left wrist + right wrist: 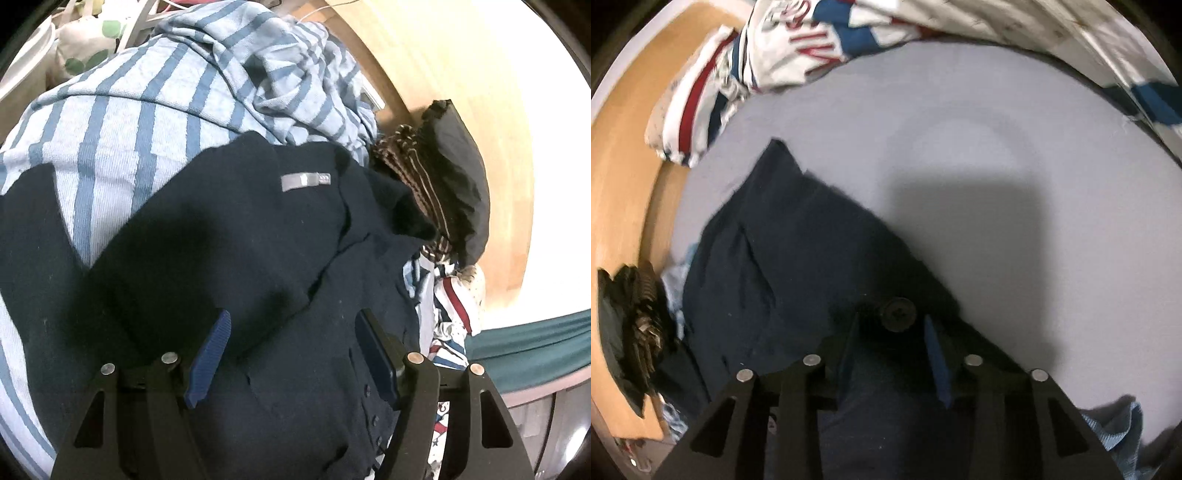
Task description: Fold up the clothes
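L tool (291, 354) spread over navy shirt (229, 236), R tool (892, 354) too

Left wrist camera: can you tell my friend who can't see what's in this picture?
The open left gripper hangs over a dark navy garment with a small grey neck label, its blue fingers spread apart. Under the garment lies a blue-and-white striped cloth, with more bunched clothes to the right.

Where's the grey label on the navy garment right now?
In the left wrist view the grey label sits upper-centre on the navy garment, just below the blue striped fabric.
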